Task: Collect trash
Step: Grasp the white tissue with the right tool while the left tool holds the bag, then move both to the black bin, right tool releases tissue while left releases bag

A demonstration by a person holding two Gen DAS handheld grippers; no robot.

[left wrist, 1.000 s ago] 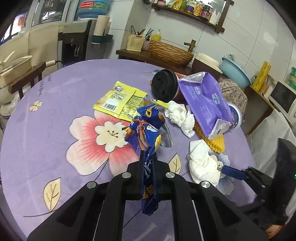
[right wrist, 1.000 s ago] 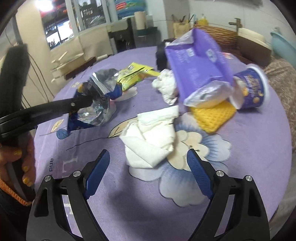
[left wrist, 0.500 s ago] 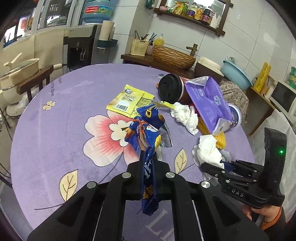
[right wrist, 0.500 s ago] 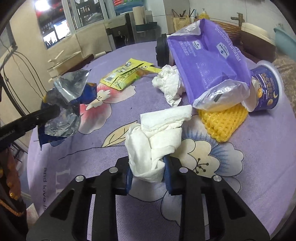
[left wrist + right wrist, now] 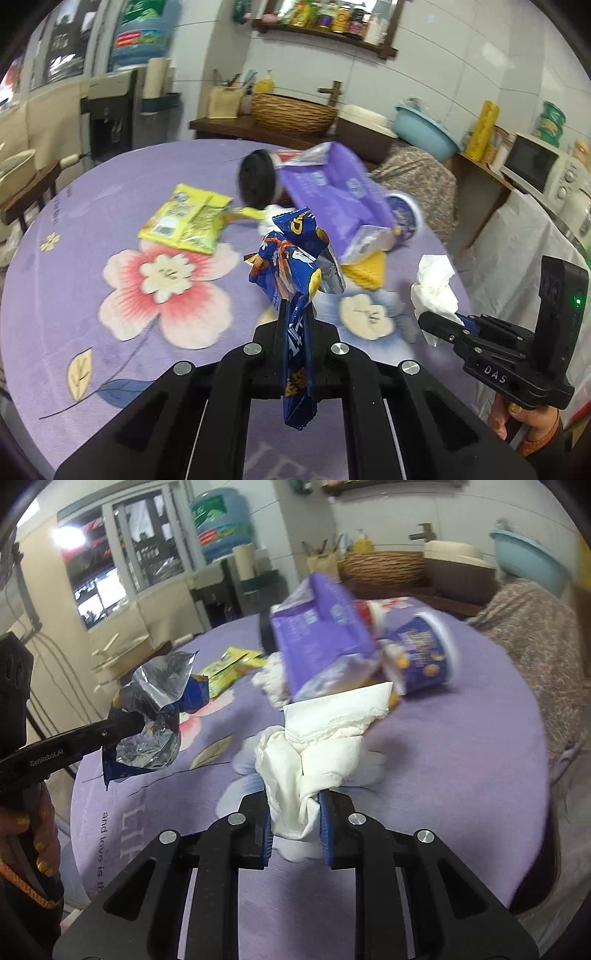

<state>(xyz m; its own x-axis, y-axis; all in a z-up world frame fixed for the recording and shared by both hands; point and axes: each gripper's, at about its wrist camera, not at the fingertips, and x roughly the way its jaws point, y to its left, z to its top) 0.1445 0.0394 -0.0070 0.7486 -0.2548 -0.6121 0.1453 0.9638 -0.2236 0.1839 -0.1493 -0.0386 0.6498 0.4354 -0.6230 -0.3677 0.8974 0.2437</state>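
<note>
- Purple cloth printed with big pink-and-white flowers covers the round table (image 5: 92,206); writing along its near edge reads in part "and love is", the rest cut off.
- White lettering on the left gripper's arm, seen from the right wrist, reads "GenRobot.AI"; the right gripper's body, seen from the left wrist, carries "DAS".
- Left gripper (image 5: 295,325) points downward over the table, its jaws clamped on a crumpled blue snack wrapper (image 5: 291,266) with a silver lining, held clear of the cloth. Its print is too creased to read.
- Right gripper (image 5: 295,823) also tilts down; its jaws have just been closing and the blue pads pinch a wad of white tissue (image 5: 314,746), lifted off the surface.
- Fingers (image 5: 517,424) of the person wrap the right handle.
- Farther back on the cloth lie a yellow packet (image 5: 184,221), a purple wipes pack (image 5: 332,192) resting over a blue cup (image 5: 421,657), and a black-lidded cup (image 5: 256,179); their labels are blurred.
- Behind stand a wicker basket (image 5: 295,110), a water dispenser (image 5: 114,110) and a tiled wall with a shelf of jars.
</note>
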